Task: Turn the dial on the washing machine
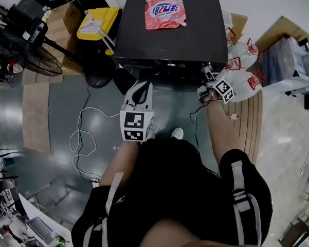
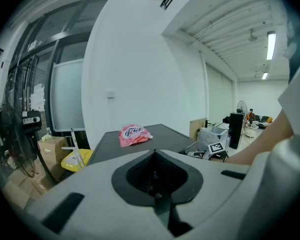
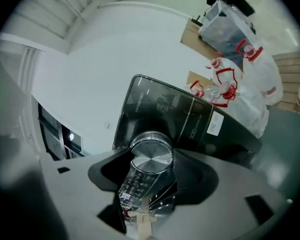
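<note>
Head view: black washing machine (image 1: 167, 35) w/ pink detergent pouch (image 1: 164, 9) on top, left gripper (image 1: 139, 91) pinched shut on nothing (held off the front), right gripper (image 1: 207, 84) clamped round silver dial (image 3: 150, 156) at machine's front-right.

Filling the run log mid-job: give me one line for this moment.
right gripper: shut on dial at washing machine front | left gripper: shut, empty, clear of machine | pouch: lying on machine top
</note>
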